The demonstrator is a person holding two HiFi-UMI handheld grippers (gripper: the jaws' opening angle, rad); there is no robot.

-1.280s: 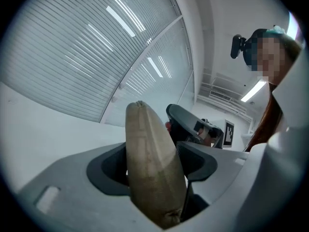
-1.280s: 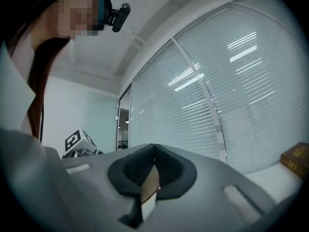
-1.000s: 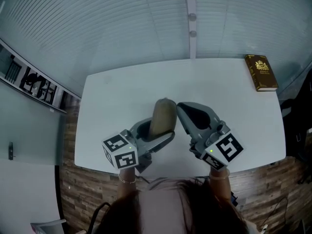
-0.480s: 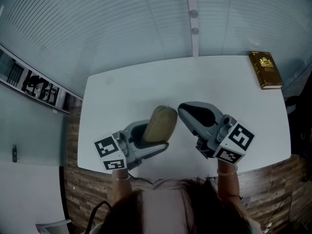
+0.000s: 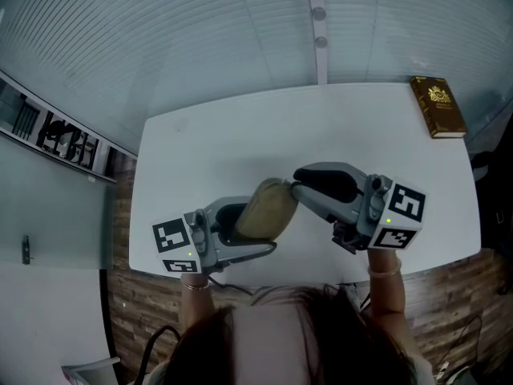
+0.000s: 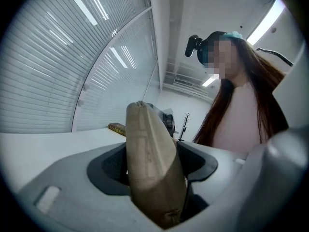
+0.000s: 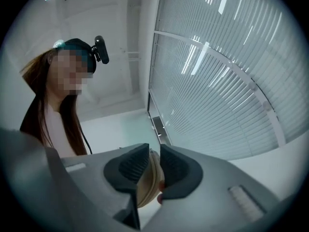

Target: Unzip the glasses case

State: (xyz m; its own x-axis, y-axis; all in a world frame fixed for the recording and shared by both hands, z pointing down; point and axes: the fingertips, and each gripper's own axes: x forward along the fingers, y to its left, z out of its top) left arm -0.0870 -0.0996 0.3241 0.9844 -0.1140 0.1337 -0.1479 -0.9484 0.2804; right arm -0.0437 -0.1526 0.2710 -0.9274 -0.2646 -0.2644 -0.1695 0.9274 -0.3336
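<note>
A tan glasses case is held off the white table in my left gripper, whose wide-set jaws clamp its sides. In the left gripper view the case stands upright between the dark pads, seam facing me. My right gripper meets the case's right end from the right. In the right gripper view its pads are nearly together, with the case's end behind them and a small reddish zipper pull pinched at the bottom of the gap.
A brown book lies at the table's far right corner, also visible as the book in the left gripper view. A glass wall with blinds stands behind the table. The person holding the grippers stands at the near edge.
The case has tilted so its far end swung right and down toward the right gripper. The right gripper rolled, its marker cube shifting right. Both hands stayed close together.
</note>
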